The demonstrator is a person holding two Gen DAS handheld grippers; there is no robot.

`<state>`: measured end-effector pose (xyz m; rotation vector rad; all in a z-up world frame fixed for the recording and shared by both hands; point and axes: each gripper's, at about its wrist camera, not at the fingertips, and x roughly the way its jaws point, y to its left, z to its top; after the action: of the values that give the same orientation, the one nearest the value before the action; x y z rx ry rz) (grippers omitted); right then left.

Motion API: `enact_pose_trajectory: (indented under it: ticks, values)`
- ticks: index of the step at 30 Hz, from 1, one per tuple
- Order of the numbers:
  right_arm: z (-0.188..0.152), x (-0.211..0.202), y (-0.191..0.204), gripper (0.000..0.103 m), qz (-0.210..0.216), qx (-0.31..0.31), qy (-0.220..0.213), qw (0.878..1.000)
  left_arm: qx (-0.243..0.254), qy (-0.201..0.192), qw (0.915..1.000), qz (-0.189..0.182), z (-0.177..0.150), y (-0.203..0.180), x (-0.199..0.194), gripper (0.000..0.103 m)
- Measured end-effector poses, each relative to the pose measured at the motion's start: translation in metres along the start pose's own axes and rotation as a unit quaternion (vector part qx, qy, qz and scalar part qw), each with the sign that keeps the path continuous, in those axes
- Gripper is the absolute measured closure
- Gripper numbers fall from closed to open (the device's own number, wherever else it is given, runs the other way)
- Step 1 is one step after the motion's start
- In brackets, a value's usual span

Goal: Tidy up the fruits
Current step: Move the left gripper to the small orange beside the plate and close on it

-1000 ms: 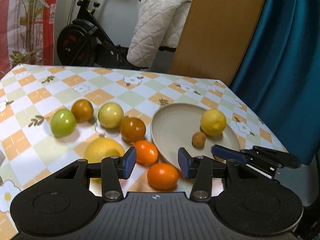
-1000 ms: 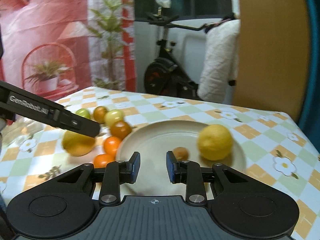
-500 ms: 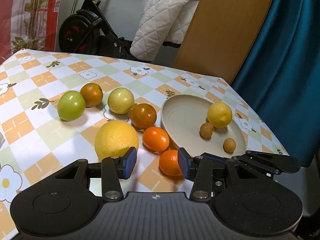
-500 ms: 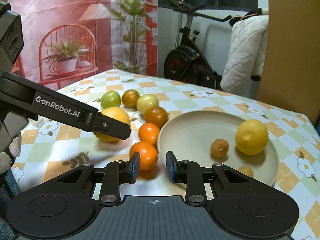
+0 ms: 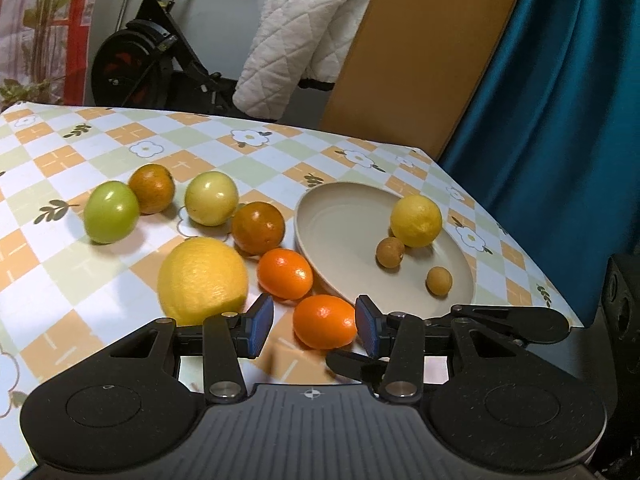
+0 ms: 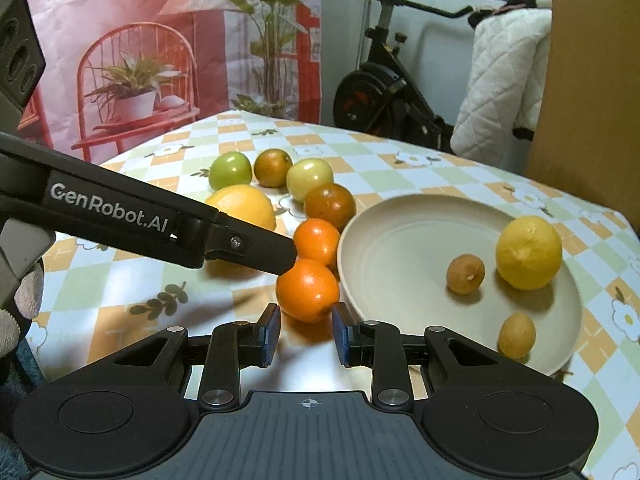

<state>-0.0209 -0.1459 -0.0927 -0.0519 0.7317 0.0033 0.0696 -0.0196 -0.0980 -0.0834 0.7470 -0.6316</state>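
A beige plate [image 5: 340,216] [image 6: 400,220] holds a lemon [image 5: 416,220] [image 6: 528,252] and two small brown fruits [image 5: 390,252] [image 5: 439,280]. Several fruits lie left of it on the checked tablecloth. They include a big yellow one [image 5: 202,280] and two oranges [image 5: 285,273] [image 5: 325,322]. My left gripper [image 5: 315,330] is open around the nearest orange [image 6: 308,290]. Its right pad is at the peel and its left pad stands apart. My right gripper [image 6: 306,334] has a narrow gap between its pads, nothing in it, just short of the same orange.
A green fruit [image 5: 111,212], a pale one [image 5: 211,199] and two brownish ones [image 5: 152,188] [image 5: 259,227] sit farther back. Behind the table are an exercise bike [image 5: 136,64], a white quilt [image 5: 304,28], a wooden board [image 5: 424,56] and a teal curtain [image 5: 560,100].
The right gripper drew back from over the plate to the left, up to the nearest orange. The left gripper shifted so this orange now lies between its pads. Neither gripper's gap changed.
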Motion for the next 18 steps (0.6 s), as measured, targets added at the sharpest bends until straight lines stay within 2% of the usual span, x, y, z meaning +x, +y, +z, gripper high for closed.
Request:
enact_pose_trajectory:
  ticks: [15, 18]
  values:
    - [0.002, 0.011, -0.004, 0.079, 0.002, 0.014, -0.002, 1.000, -0.043, 0.020, 0.9986, -0.026, 0.001, 0.011, 0.023, 0.056]
    - [0.003, 0.014, -0.003, 0.079, 0.003, 0.012, 0.000, 1.000, -0.053, 0.022, 0.9980, -0.027, 0.000, 0.014, 0.028, 0.059]
